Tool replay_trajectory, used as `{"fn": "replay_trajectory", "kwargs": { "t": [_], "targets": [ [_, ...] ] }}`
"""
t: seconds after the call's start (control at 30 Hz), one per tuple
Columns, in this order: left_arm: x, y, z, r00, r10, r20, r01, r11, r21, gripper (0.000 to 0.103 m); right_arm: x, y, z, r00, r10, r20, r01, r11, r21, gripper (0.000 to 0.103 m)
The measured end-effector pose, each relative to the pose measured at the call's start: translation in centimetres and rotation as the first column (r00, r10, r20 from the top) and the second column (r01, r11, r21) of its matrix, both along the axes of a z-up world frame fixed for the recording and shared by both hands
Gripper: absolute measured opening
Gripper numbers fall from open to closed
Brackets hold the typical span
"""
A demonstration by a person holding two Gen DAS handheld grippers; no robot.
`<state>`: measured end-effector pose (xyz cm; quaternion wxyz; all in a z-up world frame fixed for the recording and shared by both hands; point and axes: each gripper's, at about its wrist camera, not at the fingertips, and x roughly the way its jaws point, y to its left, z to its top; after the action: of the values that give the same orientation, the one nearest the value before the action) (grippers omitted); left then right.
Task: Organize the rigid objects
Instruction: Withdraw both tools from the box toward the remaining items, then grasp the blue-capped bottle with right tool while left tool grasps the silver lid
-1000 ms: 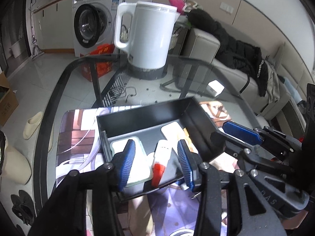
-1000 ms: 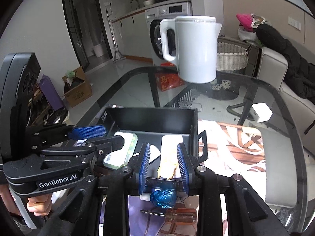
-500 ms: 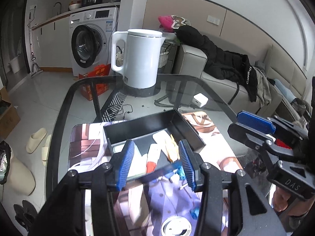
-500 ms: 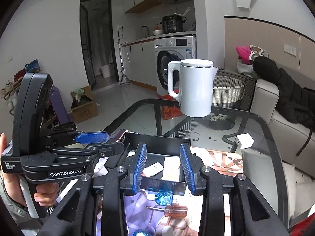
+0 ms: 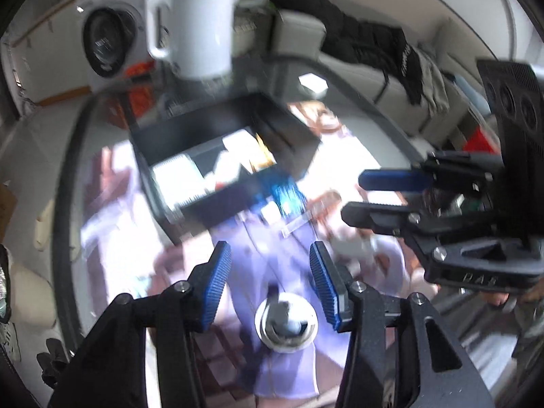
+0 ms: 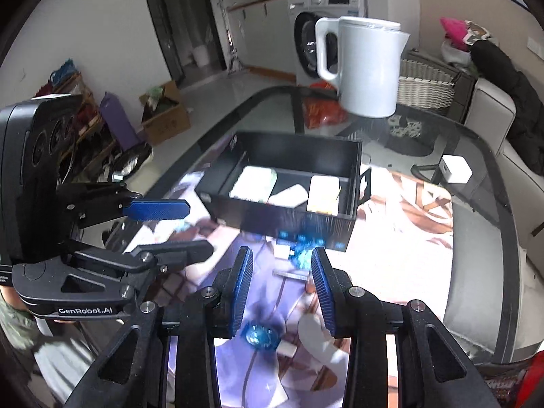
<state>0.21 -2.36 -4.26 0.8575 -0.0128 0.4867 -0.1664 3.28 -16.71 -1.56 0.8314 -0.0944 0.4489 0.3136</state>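
- The left hand-held gripper (image 5: 268,282) is being held open above the patterned mat (image 5: 289,367), with nothing between its blue pads (image 5: 217,282).
- A round shiny metal object (image 5: 286,323) is lying on the mat just below those pads; what it is cannot be told through the blur.
- The right hand-held gripper (image 6: 280,289) is also being held with its pads apart and nothing gripped.
- A black box (image 6: 289,200) is sitting on the glass worktop (image 6: 476,231), with three pale flat items (image 6: 323,193) lying side by side inside it.
- Small blue objects (image 6: 302,255) and a pale one are lying on the mat in front of the box, outside it.
- A white kettle (image 6: 367,68) is standing beyond the box.
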Motion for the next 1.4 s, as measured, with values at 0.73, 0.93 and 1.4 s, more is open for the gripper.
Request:
{"fn": "replay_trajectory", "kwargs": {
  "t": [0.73, 0.93, 1.4],
  "targets": [
    [-2.3, -2.9, -5.8, 0.979, -0.09, -0.183, 0.119, 0.981, 0.155, 0.049, -2.2, 1.8, -8.7, 0.954, 0.17, -0.246, -0.215, 0.962, -0.17, 0.037],
    [-2.0, -2.7, -5.8, 0.986, -0.058, -0.158, 0.088, 0.978, 0.191, 0.048, -1.8, 2.6, -9.6, 0.965, 0.15, -0.215, -0.197, 0.956, -0.217, 0.028],
    [1.1, 0.9, -5.7, 0.989, 0.044, -0.139, -0.022, 0.988, 0.155, 0.048, 1.1, 2.7, -10.5, 0.986, 0.01, -0.169, -0.039, 0.985, -0.168, 0.025]
  ]
}}
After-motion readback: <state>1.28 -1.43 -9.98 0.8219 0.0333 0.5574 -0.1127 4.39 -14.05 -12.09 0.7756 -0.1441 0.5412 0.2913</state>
